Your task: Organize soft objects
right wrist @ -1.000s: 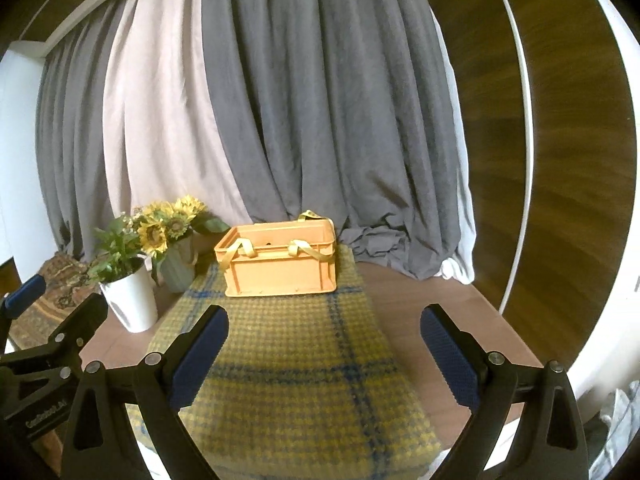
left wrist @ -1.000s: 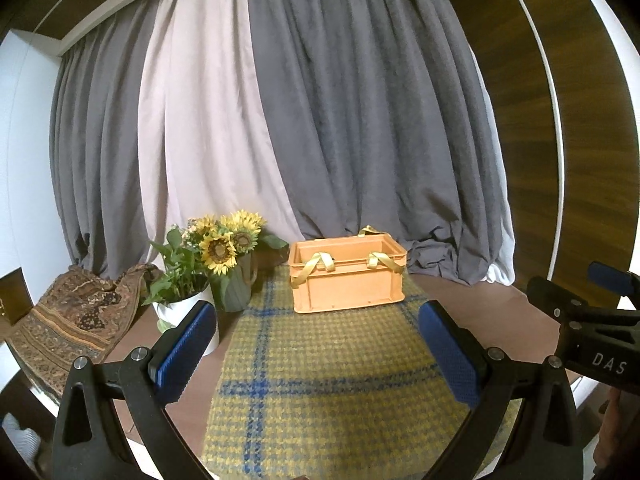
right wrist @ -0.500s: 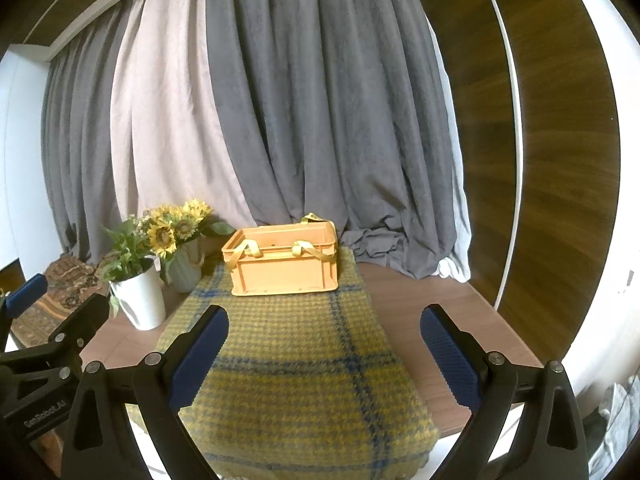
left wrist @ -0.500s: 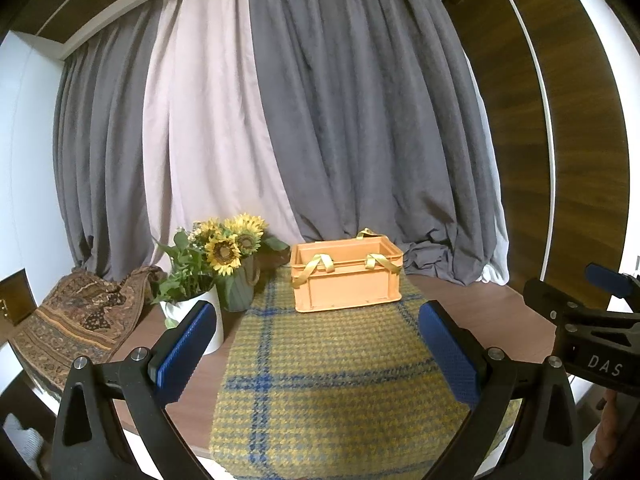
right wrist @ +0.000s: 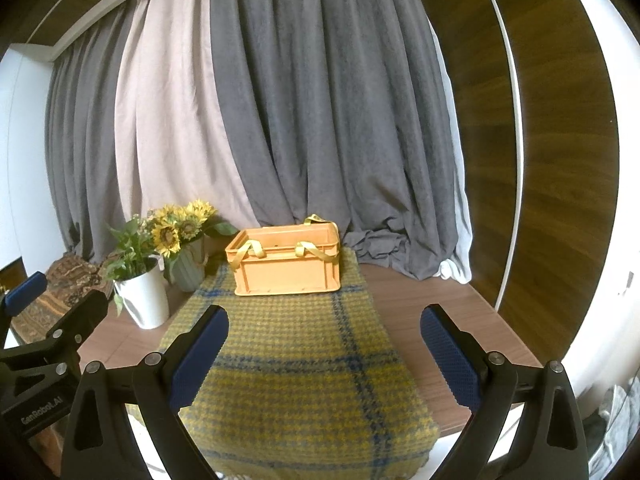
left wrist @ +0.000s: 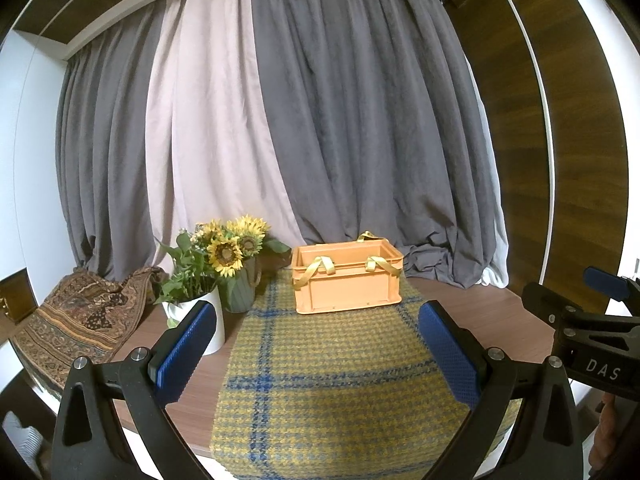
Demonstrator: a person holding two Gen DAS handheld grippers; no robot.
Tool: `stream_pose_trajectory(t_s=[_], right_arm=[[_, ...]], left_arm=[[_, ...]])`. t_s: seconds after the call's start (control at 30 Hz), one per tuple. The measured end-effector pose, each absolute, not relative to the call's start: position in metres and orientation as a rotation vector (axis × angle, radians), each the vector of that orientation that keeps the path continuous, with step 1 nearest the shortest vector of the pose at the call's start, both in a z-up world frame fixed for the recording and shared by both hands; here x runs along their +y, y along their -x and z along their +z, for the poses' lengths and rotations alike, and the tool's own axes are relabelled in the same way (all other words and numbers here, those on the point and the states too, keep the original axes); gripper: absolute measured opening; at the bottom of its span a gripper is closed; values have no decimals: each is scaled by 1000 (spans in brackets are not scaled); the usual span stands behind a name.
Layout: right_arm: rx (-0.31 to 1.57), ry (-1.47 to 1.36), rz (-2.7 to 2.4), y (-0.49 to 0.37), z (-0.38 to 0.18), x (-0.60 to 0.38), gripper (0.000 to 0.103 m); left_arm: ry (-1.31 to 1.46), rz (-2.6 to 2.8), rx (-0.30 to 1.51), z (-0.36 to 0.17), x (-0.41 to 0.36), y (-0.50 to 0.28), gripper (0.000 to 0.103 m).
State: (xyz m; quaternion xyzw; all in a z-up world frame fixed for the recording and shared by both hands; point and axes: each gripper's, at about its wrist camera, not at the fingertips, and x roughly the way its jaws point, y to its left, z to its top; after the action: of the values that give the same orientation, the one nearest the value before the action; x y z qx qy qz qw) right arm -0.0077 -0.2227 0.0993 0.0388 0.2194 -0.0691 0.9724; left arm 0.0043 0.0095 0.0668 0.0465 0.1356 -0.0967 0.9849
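1. Spanning the brown table from its near edge to the back, a yellow plaid blanket with blue stripes is laid flat; its near end is draped over the table edge.
2. An orange crate is seen standing on the far end of the blanket, in front of the grey and pale curtains. Yellow straps are hung over its front rim, and another is looped at the back rim.
3. A white pot of greenery and a green vase of sunflowers are placed on the bare table to the left of the blanket, the vase just beside the crate.
4. A patterned brown cloth is heaped at the table's far left.
5. The left gripper is held above the near part of the blanket, its blue-padded jaws wide apart with nothing between them.
6. The right gripper is held likewise, jaws wide apart and holding nothing; it is also visible at the right edge of the left wrist view.
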Motion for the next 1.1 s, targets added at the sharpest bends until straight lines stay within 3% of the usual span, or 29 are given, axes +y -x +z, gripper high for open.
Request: stream_pose_trajectory(t_s=[1.1], right_arm=[[448, -80, -143, 6, 100, -232, 98]], left_arm=[[-102, -203, 276, 67, 2, -6, 103]])
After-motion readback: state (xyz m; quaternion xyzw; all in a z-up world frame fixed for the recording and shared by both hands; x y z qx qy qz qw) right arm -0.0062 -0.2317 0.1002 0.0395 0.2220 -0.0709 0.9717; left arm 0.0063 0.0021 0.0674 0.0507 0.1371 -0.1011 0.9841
